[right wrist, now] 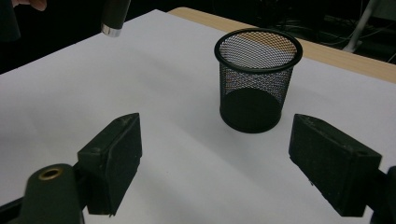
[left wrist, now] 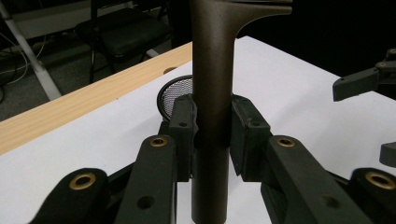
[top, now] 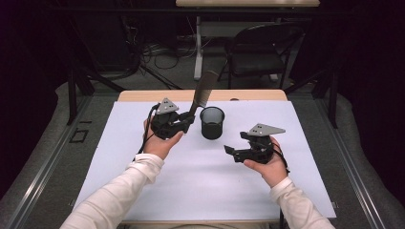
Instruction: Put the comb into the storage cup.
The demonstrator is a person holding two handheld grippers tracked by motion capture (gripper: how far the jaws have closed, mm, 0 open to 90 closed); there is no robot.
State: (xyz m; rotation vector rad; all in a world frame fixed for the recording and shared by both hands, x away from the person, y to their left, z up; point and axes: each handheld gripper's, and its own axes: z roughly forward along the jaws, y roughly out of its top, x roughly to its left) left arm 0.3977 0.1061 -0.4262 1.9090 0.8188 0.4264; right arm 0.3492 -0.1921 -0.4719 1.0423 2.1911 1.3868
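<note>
Black mesh cup (top: 212, 122) sits centre frame; our left gripper (top: 187, 120) pinches the brown comb (top: 203, 90) by its handle just left of it. Right gripper (top: 230, 151) hangs spread and empty, lower right. We'd tip the comb upright over the rim before letting go.

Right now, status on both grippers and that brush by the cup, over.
Left gripper shut on brush handle, brush held up off the table. Right gripper open, empty. Mesh cup upright on the white sheet, mouth clear, nothing in the way.
</note>
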